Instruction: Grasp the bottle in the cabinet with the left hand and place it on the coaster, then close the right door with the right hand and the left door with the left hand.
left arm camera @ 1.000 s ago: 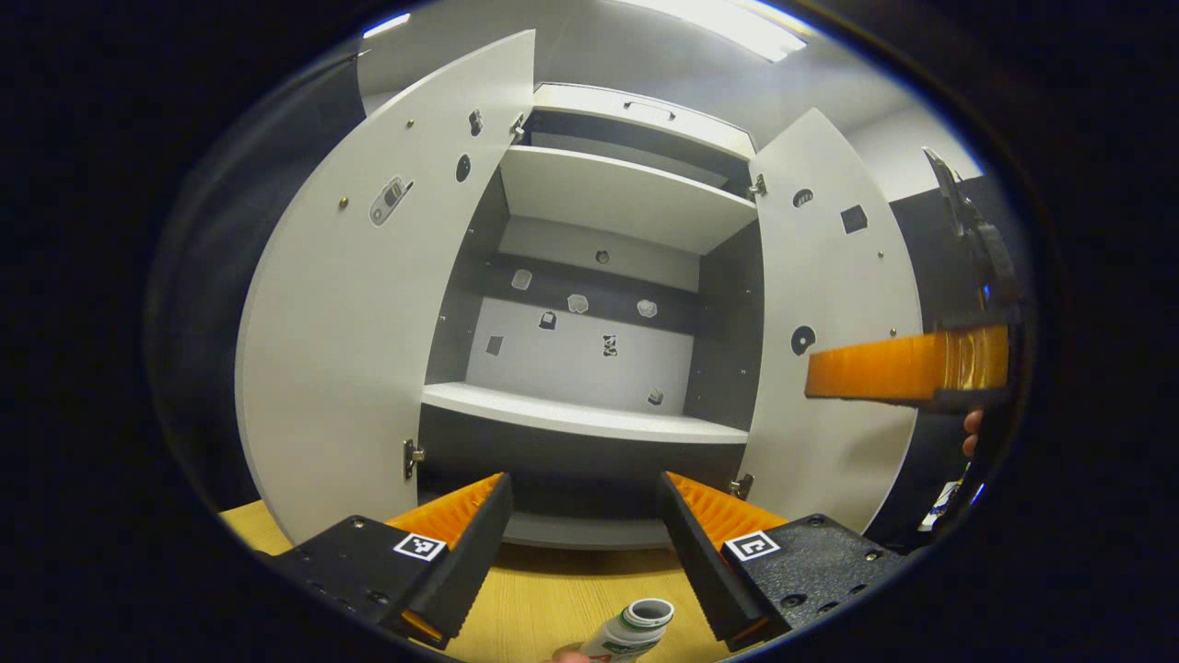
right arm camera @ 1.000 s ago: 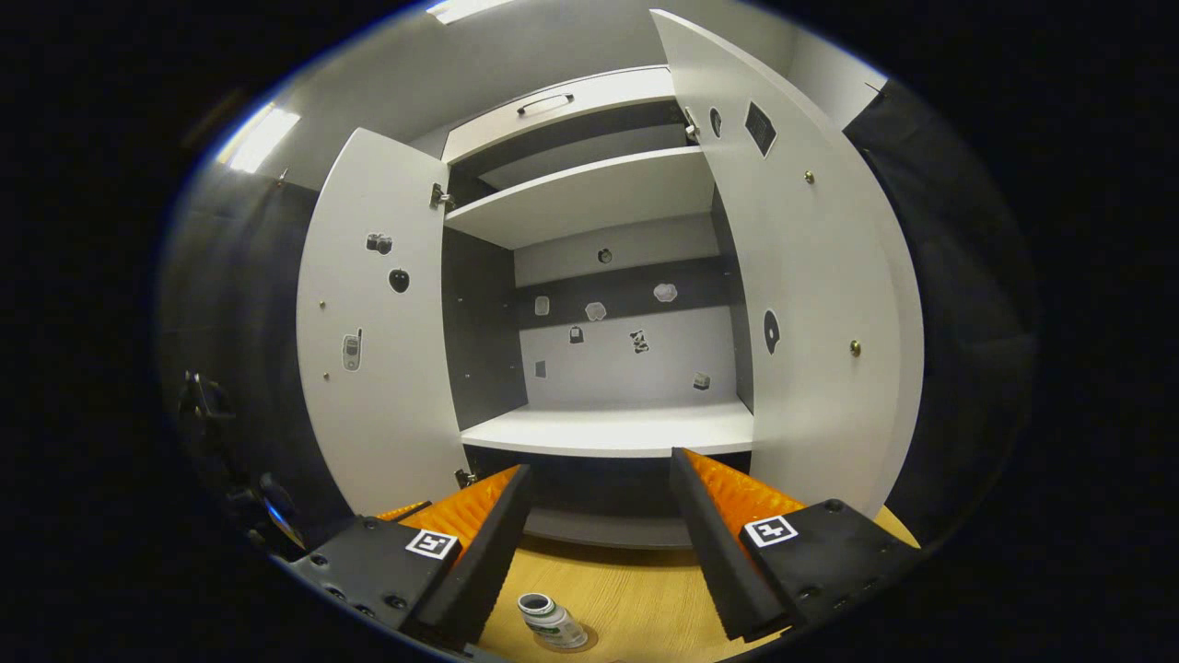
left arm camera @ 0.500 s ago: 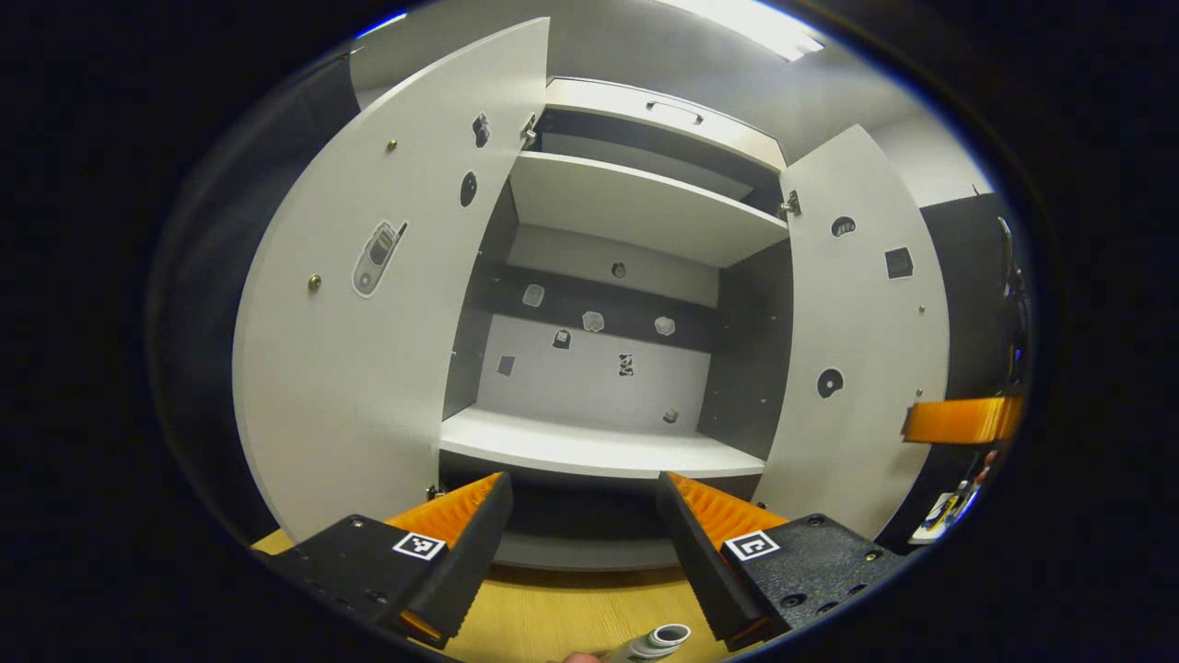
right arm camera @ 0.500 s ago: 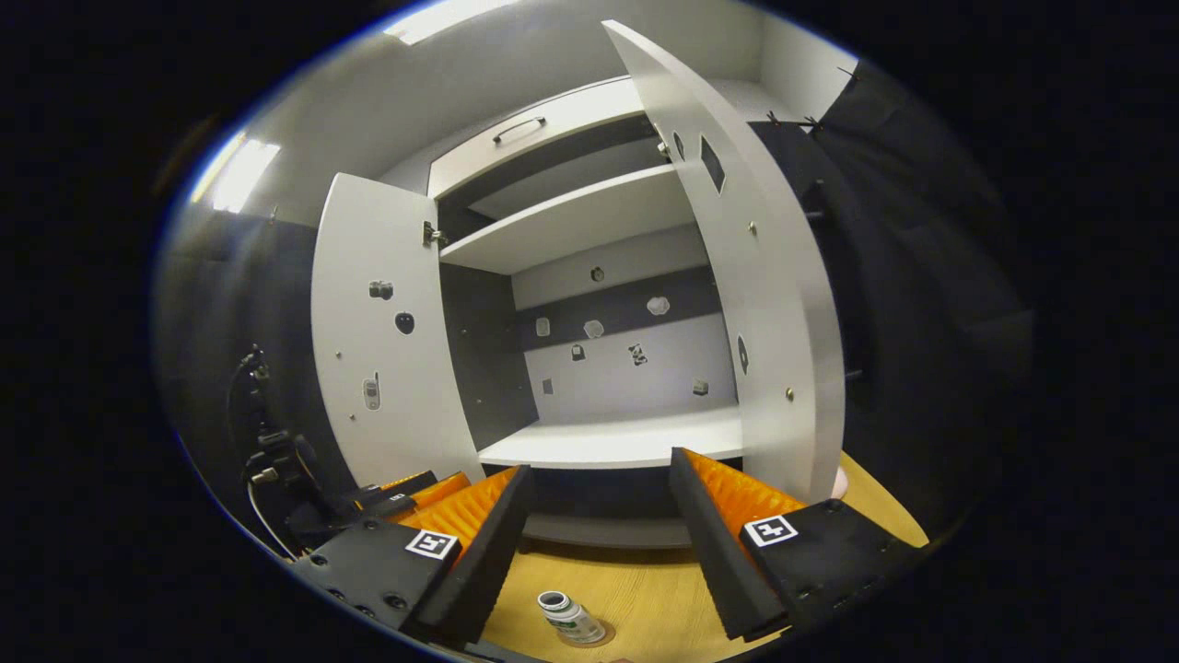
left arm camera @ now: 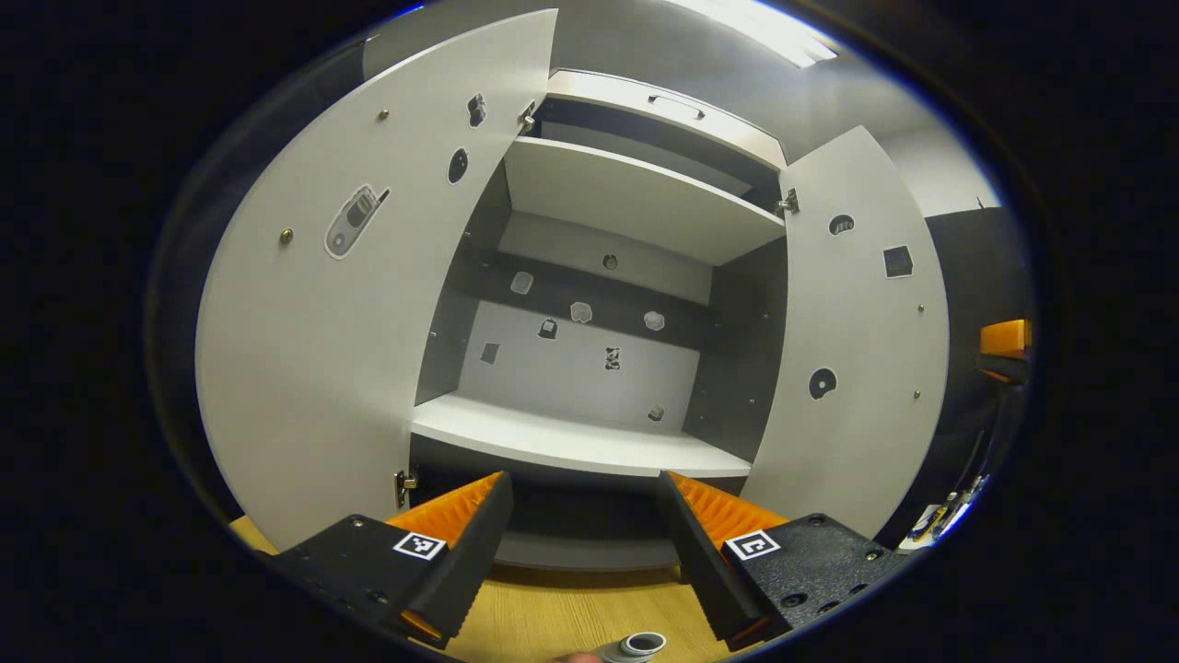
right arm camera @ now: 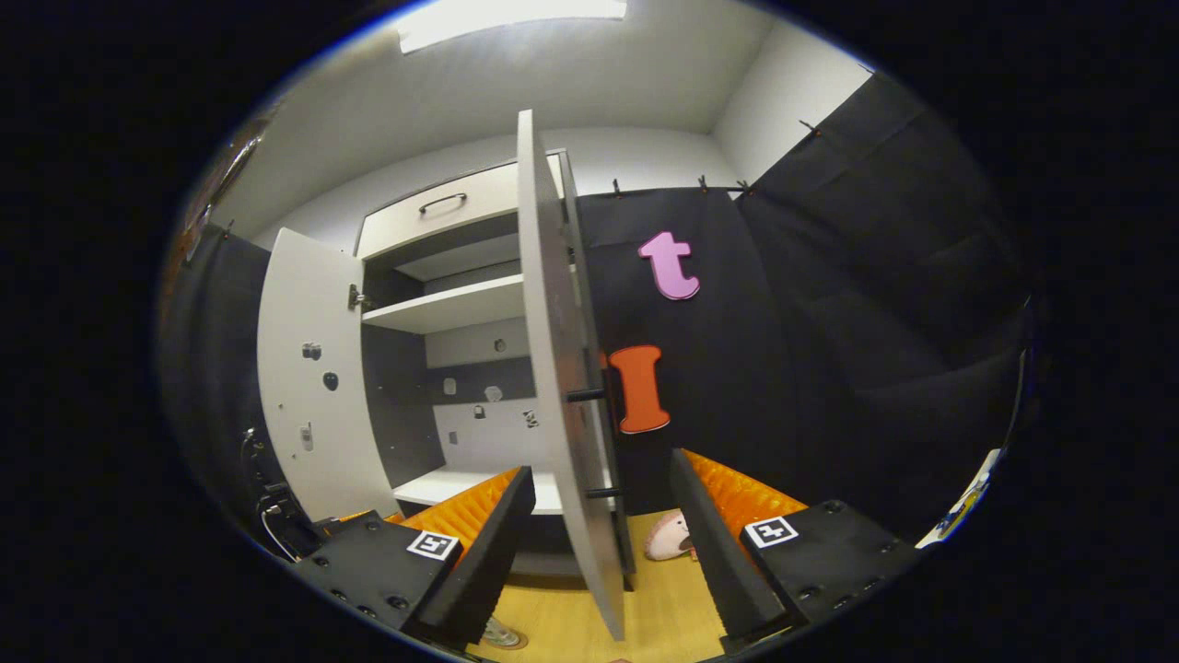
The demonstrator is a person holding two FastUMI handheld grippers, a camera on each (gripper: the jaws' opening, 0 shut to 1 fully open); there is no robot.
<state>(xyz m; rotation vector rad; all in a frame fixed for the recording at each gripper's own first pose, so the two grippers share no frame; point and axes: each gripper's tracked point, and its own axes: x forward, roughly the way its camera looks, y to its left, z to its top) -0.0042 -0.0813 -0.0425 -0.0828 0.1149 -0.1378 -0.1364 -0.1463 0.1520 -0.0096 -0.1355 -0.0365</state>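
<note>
The white cabinet (left arm camera: 571, 437) stands with both doors wide open and its shelves bare. The left door (left arm camera: 313, 350) and right door (left arm camera: 852, 350) flank the opening. My left gripper (left arm camera: 583, 479) is open and holds nothing, low in front of the cabinet. The bottle (left arm camera: 632, 646) stands on the wooden table just below it, only its white top showing. My right gripper (right arm camera: 601, 470) is open, with the right door (right arm camera: 562, 396) edge-on between its fingers and the door's black handle (right arm camera: 589, 442) just ahead. The bottle (right arm camera: 502, 633) peeks out under the right gripper's left finger.
A pale pink object (right arm camera: 668, 537) lies on the wooden table (right arm camera: 663, 617) behind the right door. The left door (right arm camera: 309, 387) stands open at the left. The right gripper's orange finger (left arm camera: 1004, 341) shows past the right door.
My right gripper has swung right, from facing the cabinet's inside to facing the right door's edge. The left gripper has shifted slightly, and the bottle sits lower in its view.
</note>
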